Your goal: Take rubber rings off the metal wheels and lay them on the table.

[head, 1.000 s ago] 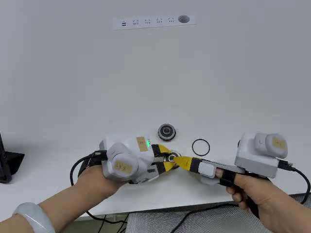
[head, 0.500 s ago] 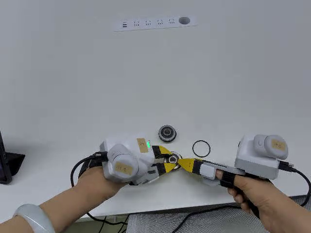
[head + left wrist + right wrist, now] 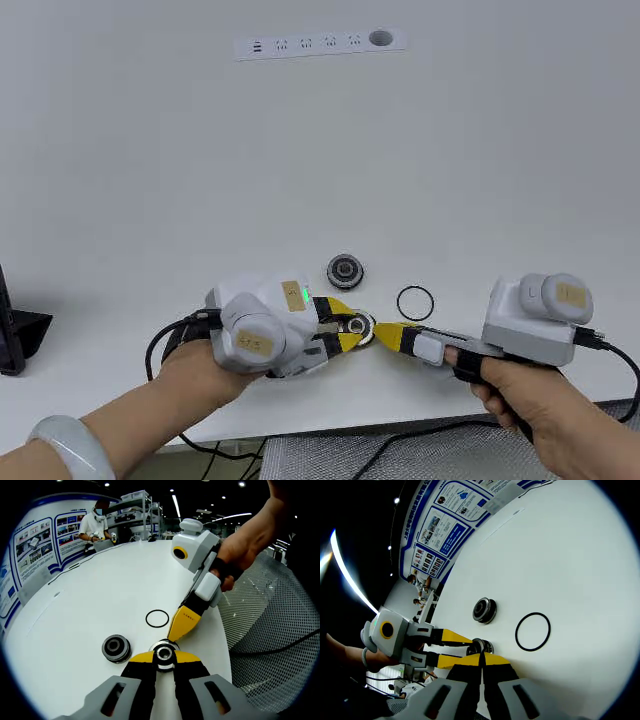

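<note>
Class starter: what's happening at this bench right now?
A person holds a gripper in each hand. The left gripper clamps a metal wheel; the right gripper, jaws closed, has its tips at that wheel's rim. One rubber ring lies loose on the table, near a second wheel.

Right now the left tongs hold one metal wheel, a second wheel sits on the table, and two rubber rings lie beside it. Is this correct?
Not two: the head view shows one rubber ring on the table beside the second wheel. The left tongs do hold a metal wheel.
</note>
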Action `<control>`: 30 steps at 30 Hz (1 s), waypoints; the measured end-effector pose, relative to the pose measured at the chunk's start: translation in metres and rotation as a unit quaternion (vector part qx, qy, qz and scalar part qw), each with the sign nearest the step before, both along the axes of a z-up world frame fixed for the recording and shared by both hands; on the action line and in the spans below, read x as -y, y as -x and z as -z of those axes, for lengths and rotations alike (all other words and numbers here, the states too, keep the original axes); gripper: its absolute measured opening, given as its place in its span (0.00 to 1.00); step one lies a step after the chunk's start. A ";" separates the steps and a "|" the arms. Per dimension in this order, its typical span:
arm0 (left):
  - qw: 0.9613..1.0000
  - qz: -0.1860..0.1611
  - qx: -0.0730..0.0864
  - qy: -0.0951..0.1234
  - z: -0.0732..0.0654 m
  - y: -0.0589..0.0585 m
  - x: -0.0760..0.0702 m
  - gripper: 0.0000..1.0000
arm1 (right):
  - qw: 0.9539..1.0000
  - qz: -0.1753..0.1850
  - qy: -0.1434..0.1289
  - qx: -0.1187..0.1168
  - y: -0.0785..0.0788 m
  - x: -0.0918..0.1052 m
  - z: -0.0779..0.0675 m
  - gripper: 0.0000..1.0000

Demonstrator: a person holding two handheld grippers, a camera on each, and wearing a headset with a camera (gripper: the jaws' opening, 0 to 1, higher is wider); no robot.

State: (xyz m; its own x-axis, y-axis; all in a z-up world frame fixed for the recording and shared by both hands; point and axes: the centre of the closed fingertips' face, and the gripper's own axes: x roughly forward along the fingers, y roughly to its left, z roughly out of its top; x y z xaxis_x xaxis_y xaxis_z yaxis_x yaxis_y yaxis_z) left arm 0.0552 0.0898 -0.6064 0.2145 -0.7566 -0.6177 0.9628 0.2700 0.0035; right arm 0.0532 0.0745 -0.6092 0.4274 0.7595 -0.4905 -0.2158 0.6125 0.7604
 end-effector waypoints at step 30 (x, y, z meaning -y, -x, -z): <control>1.000 -0.002 -0.001 0.001 0.000 0.000 0.000 0.12 | 0.999 0.001 -0.042 0.013 -0.004 -0.016 -0.023 0.02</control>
State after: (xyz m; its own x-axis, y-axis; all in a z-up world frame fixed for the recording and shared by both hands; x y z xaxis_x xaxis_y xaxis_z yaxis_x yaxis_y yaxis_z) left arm 0.0550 0.0898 -0.6065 0.2161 -0.7569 -0.6168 0.9616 0.2743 0.0003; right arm 0.0573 0.0902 -0.5865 0.4415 0.7963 -0.4136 -0.2349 0.5474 0.8032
